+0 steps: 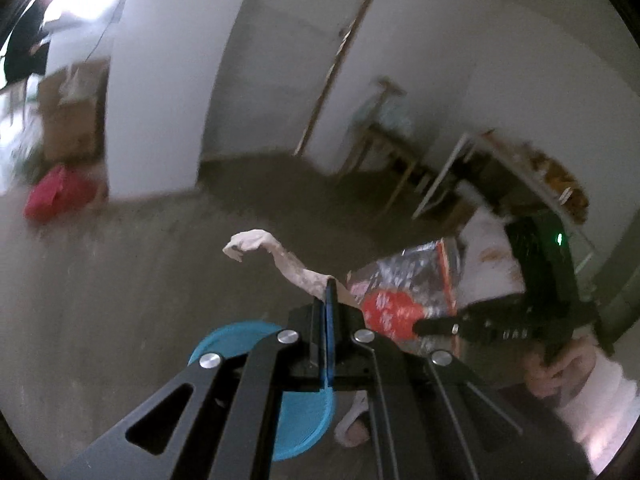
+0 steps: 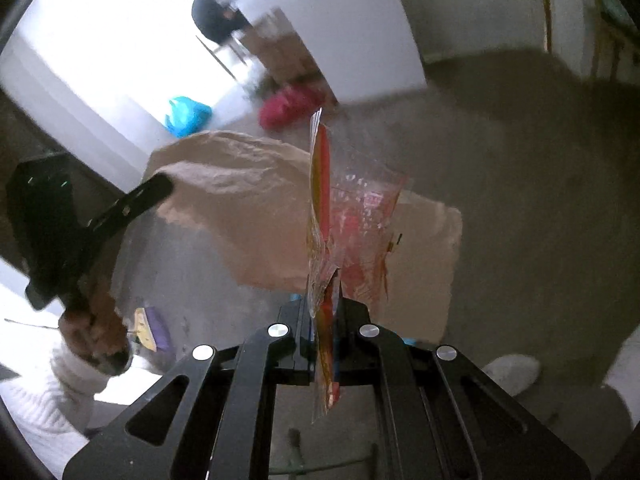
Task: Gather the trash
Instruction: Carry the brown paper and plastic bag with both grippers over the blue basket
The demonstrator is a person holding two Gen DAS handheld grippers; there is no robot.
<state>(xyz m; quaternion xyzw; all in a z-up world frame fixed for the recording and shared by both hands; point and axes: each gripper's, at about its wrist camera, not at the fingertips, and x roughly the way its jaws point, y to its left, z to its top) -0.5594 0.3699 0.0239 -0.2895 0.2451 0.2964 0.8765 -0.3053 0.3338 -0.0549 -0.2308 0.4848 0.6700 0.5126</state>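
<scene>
Left gripper (image 1: 330, 292) clenched on paper bag (image 1: 276, 258) rim, lower centre; right gripper (image 2: 325, 288) pinching snack wrapper (image 2: 352, 216) edge-on, likely bound for bag.

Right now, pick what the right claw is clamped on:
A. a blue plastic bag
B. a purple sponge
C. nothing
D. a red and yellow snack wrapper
D: in the right wrist view the right claw is shut on the red and yellow snack wrapper, which stands edge-on between its pads.

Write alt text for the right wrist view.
The right hand-held gripper is shut on a crinkled red and clear plastic wrapper above a concrete floor. Behind it hangs a brown paper bag, pinched by the left hand-held gripper.
</scene>
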